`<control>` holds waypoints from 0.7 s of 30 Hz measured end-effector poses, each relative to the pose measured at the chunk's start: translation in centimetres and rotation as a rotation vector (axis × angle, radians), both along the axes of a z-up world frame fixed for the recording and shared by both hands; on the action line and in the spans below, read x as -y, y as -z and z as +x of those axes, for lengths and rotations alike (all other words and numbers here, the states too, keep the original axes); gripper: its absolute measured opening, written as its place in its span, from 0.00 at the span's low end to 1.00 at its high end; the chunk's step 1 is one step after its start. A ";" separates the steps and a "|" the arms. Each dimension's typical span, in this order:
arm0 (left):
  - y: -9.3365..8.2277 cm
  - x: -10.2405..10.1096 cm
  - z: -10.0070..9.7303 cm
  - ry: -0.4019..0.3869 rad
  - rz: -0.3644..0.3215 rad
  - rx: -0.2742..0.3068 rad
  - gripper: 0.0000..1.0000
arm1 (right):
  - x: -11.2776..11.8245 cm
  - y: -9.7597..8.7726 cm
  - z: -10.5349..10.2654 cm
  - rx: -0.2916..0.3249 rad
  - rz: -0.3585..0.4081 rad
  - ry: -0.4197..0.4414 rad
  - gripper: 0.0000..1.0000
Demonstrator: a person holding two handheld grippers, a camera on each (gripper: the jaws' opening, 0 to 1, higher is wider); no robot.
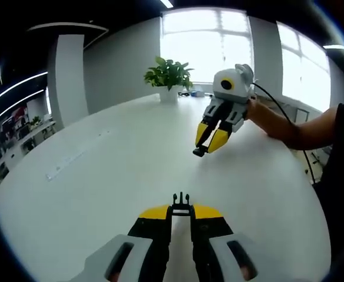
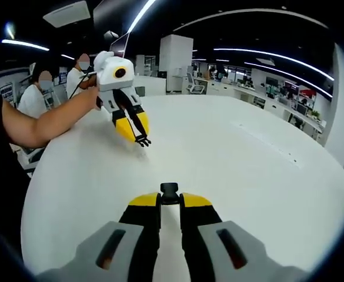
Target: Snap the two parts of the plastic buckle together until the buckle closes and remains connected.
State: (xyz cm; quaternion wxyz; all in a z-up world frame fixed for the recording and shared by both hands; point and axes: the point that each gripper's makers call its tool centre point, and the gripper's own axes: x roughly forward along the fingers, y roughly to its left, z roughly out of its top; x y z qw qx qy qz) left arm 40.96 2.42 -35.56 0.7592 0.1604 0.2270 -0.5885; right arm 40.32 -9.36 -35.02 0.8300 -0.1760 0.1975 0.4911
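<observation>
Pronged buckle half [image 1: 181,204] pinched in left gripper [image 1: 181,212], socket half [image 2: 169,191] in right gripper [image 2: 170,202]; held apart at lower centre, facing for mating.

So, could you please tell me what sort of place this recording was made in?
Probably an open-plan office: a large white table, rows of desks under long ceiling light strips, big windows and a potted plant.

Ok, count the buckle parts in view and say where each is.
2. The pronged buckle part sits in the left hand-held gripper; the socket buckle part in the right hand-held gripper, apart, above the table.
</observation>
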 end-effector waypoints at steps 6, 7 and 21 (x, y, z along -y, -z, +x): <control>0.0 0.1 -0.2 0.008 0.001 0.000 0.10 | 0.0 -0.1 -0.1 -0.005 0.009 -0.003 0.12; 0.1 0.2 -0.4 0.016 0.006 -0.003 0.10 | 0.0 -0.2 -0.1 -0.006 0.010 -0.005 0.12; -0.2 0.6 -2.2 0.084 0.028 -0.014 0.10 | -0.1 -0.4 -1.3 -0.013 0.001 -0.050 0.12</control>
